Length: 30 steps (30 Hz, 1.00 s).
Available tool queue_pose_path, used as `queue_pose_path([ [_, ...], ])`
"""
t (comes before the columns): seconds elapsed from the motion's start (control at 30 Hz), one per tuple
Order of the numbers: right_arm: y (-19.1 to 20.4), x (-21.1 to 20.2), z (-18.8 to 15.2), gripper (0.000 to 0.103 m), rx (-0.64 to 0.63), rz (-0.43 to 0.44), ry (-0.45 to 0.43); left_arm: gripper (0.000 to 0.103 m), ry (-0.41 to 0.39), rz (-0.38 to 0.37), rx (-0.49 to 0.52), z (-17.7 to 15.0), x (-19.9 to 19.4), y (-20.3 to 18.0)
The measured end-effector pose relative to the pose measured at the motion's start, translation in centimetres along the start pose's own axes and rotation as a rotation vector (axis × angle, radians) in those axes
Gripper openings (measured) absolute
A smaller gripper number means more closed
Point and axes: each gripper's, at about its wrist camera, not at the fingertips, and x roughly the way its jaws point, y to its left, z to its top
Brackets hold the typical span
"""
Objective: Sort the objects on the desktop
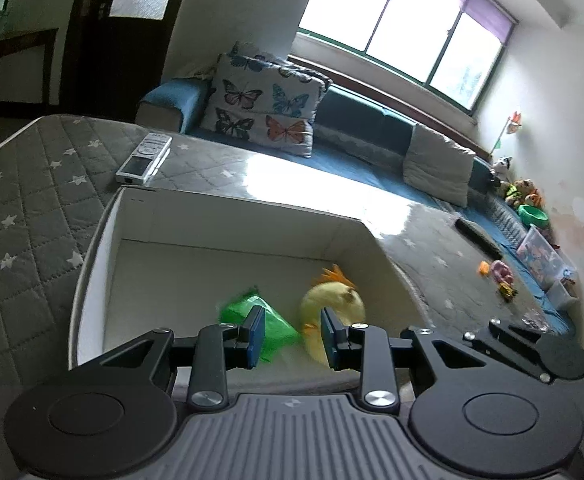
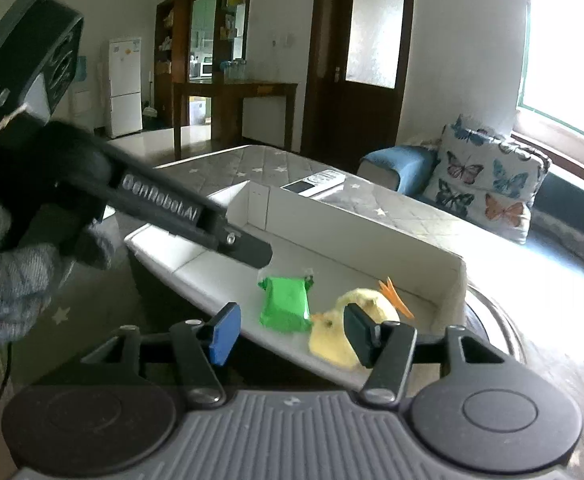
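A white open box (image 1: 228, 216) (image 2: 331, 204) stands on a grey star-quilted table. Inside lie a green packet (image 1: 278, 326) (image 2: 286, 304) and a yellow plush chick with an orange crest (image 1: 333, 300) (image 2: 331, 338). My left gripper (image 1: 292, 336) is open above the box, its blue pads (image 1: 256, 334) apart, holding nothing. My right gripper (image 2: 292, 334) is open and empty at the box's near edge. The left gripper's body (image 2: 160, 204), held by a gloved hand, shows in the right wrist view reaching over the box.
A white remote (image 1: 144, 158) (image 2: 315, 183) lies on the table behind the box. Small toys (image 1: 499, 272) sit at the table's far right. A blue sofa with a butterfly cushion (image 1: 264, 104) (image 2: 487, 176) runs behind the table.
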Motion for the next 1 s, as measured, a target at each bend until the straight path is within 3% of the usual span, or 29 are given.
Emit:
queue_pose_path([
  [0.17, 1.0, -2.4, -2.1, 0.06, -0.014, -0.029, -0.011, 0.033, -0.005, -0.02, 0.013, -1.4, -1.0, -1.2],
  [0.5, 1.4, -4.0, -5.6, 0.06, 0.059, -0.027, 0.028, 0.034, 0.059, -0.061, 0.007, -4.1, -0.4, -3.1],
  [1.0, 2.4, -2.1, -7.1, 0.059, 0.076, -0.012, 0.089, 0.035, 0.171, -0.088, -0.076, -6.2, 2.7, -4.2],
])
